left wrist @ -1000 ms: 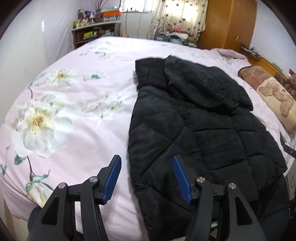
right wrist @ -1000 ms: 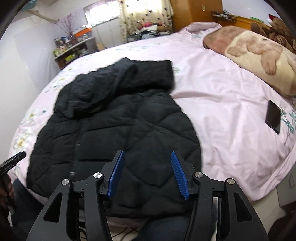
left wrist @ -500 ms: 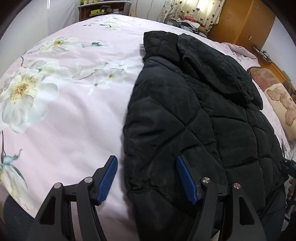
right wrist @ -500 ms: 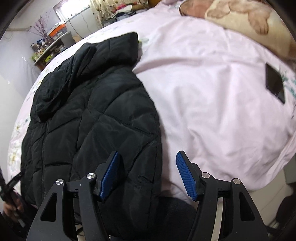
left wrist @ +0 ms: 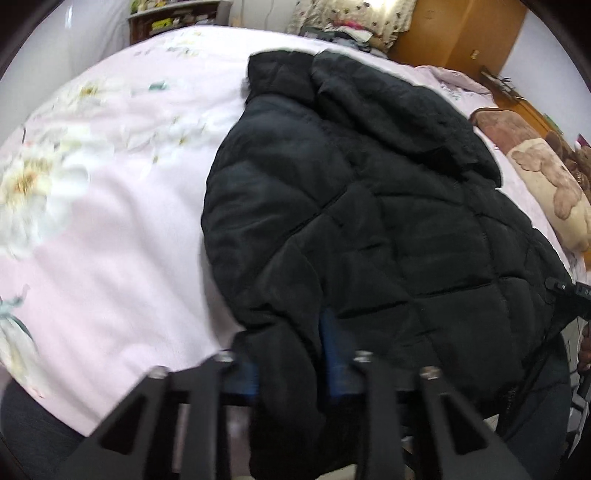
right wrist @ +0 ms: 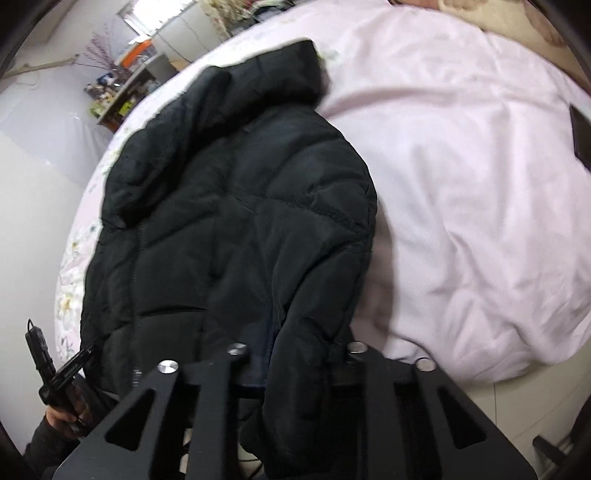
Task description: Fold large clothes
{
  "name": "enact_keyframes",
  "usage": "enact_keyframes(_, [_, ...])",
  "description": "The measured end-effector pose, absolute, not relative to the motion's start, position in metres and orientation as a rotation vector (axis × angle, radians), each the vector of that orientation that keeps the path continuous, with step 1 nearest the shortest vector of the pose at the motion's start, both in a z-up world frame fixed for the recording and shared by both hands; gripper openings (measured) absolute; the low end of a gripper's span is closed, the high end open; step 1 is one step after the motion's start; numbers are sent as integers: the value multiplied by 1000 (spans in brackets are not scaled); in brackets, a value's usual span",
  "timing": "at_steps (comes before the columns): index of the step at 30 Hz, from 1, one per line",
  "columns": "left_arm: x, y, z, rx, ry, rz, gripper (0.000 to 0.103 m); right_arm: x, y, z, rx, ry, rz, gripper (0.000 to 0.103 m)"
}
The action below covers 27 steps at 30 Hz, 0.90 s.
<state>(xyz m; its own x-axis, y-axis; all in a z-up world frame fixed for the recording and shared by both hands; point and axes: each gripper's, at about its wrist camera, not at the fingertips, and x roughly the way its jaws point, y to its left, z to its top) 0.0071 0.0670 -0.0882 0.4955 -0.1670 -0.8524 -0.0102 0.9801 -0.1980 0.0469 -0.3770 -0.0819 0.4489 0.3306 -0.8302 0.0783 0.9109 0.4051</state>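
A black quilted puffer jacket (left wrist: 388,206) lies on the pink bed, hood towards the far side. My left gripper (left wrist: 290,365) is shut on the jacket's near left hem corner, with fabric bunched between the blue pads. In the right wrist view the jacket (right wrist: 236,206) fills the left half. My right gripper (right wrist: 301,363) is shut on the near right hem corner, and the fabric hides most of its pads. The other hand-held gripper (right wrist: 48,362) shows at the lower left.
The pink floral bedsheet (left wrist: 96,229) spreads left of the jacket, plain pink sheet (right wrist: 480,184) to its right. A dark phone (right wrist: 581,134) lies on the sheet at far right. A bear-print pillow (left wrist: 554,188) lies beyond. A shelf (left wrist: 173,18) and wardrobe (left wrist: 469,33) stand behind.
Both grippers moved down onto the jacket's near hem and closed on its two corners. The fabric now bunches between the pads.
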Motion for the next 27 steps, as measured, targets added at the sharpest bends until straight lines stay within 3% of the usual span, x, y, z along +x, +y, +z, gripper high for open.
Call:
enact_keyframes(10, [-21, 96, 12, -283, 809, -171, 15, 24, -373, -15, 436, 956, 218, 12])
enact_keyframes(18, [-56, 113, 15, -339, 825, -192, 15, -15, -384, -2, 500, 933, 236, 12])
enact_keyframes(27, [-37, 113, 36, -376, 778, -213, 15, -1, -384, 14, 538, 891, 252, 12])
